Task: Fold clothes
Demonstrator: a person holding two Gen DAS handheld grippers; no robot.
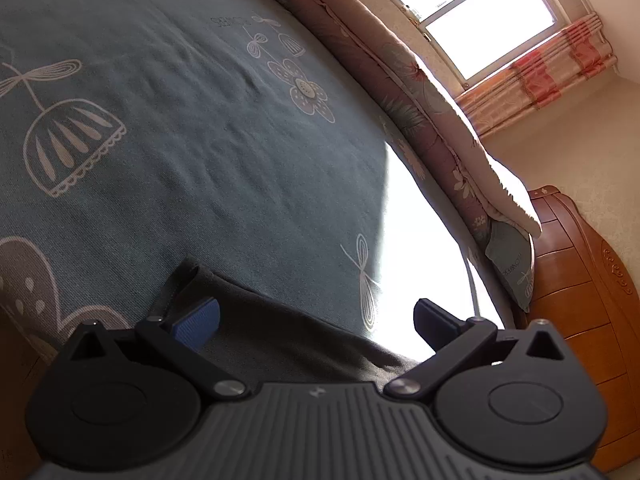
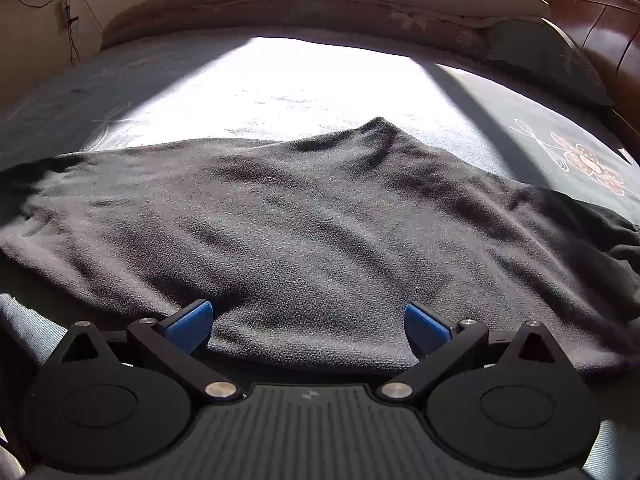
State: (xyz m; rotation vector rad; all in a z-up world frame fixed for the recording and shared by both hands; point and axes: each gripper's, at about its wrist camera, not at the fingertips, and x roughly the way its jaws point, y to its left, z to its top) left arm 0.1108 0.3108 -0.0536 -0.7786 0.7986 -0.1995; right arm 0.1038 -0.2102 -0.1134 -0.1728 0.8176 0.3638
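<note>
Right gripper (image 2: 308,326): jaws wide apart, nothing between the blue pads (image 2: 190,326). Both pads sit low over the near hem of a dark grey garment (image 2: 320,220); contact with the cloth cannot be confirmed.

Left gripper (image 1: 316,326): jaws likewise spread, clamped on nothing. The left pad lies close over a corner of the same dark garment (image 1: 280,328), where a narrow strip of fabric (image 1: 180,280) juts outward onto the bedsheet.

Garment position: spread mostly flat on the bed, near edge just in front of the right gripper, far edge rising to a soft peak toward the middle of the mattress. Its right side bunches into folds at the frame edge. Shallow wrinkles run across the surface.

Bedsheet (image 1: 200,140): teal, printed with pale flowers and dragonflies. A bright patch of sunlight (image 2: 300,80) falls across it beyond the garment.

Further out: a rolled floral quilt (image 1: 400,80) along the far side of the bed, a teal pillow (image 1: 512,264) against the wooden headboard (image 1: 580,280), and a window (image 1: 480,12) with striped curtains (image 1: 540,76).
</note>
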